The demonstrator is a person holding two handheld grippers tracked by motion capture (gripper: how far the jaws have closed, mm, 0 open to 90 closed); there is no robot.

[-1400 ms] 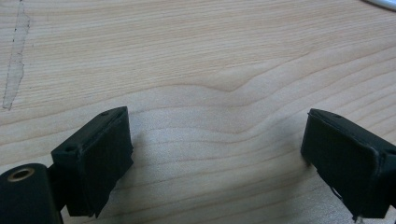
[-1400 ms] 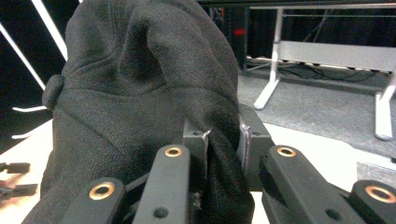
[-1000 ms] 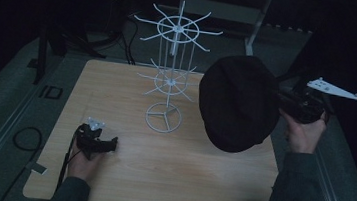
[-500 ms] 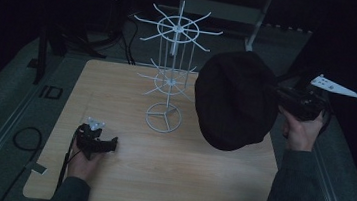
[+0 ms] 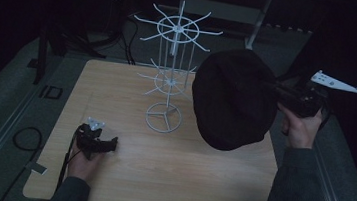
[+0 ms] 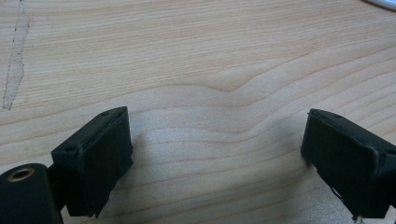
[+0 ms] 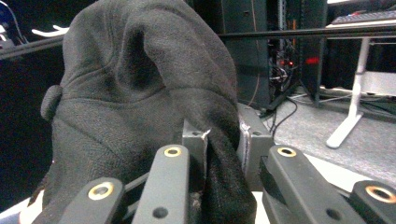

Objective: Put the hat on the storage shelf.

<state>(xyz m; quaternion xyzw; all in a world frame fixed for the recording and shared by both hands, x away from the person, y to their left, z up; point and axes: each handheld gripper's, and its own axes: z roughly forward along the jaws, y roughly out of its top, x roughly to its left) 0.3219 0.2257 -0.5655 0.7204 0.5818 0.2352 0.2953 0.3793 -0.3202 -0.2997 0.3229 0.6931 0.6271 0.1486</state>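
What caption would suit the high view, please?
Right gripper holds a black cap aloft beside a white wire rack.

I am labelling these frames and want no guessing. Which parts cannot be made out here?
- High view: the black hat hides the right gripper's jaws and the table under it.
- Right gripper view: the hat's folds cover the jaw tips.
- Left gripper view: the white wire rack is cut off at the top right edge.
- High view: the left gripper is too small and dark for its opening to show.

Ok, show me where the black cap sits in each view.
High view: cap right of centre, held up beside the wire rack.
Left gripper view: not in it.
Right gripper view: cap left and centre, pinched in the right gripper.
Shared landmark: the wooden table.
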